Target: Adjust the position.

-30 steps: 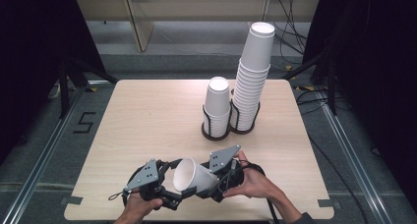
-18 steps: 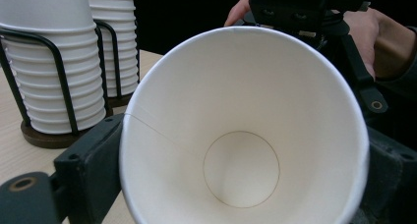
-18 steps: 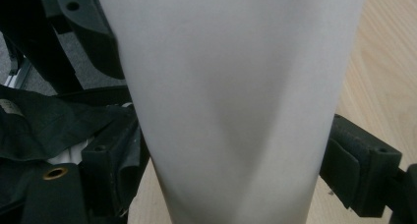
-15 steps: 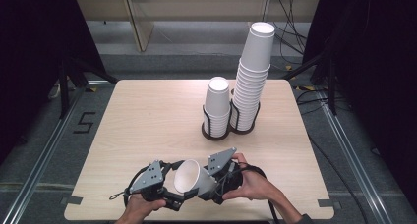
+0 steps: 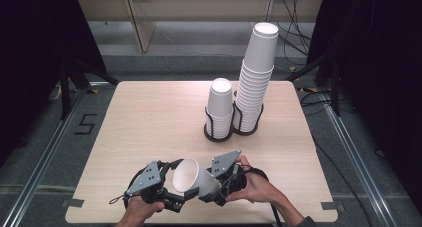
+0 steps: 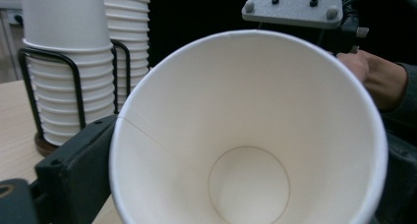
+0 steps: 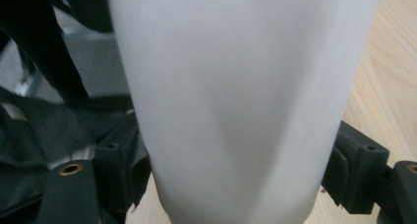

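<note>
A white paper cup [image 5: 191,179] lies on its side in the air just above the table's front edge, its mouth turned left. My right gripper [image 5: 211,187] is shut on its narrow bottom end; in the right gripper view the cup's wall [image 7: 236,86] stands between both black jaws of my right gripper [image 7: 236,175]. My left gripper [image 5: 175,187] meets the cup at the mouth. In the left gripper view I look straight into the cup [image 6: 246,135], with the jaws of my left gripper [image 6: 236,184] against its rim on both sides.
A black wire holder [image 5: 231,132] at the table's back middle carries a short cup stack [image 5: 219,107] and a tall cup stack [image 5: 256,77]. Bare wooden tabletop [image 5: 149,122] lies to the left. Table edges drop to a grey floor.
Almost nothing: the cup's mouth has dipped slightly and both hands stay in place at the front edge.
</note>
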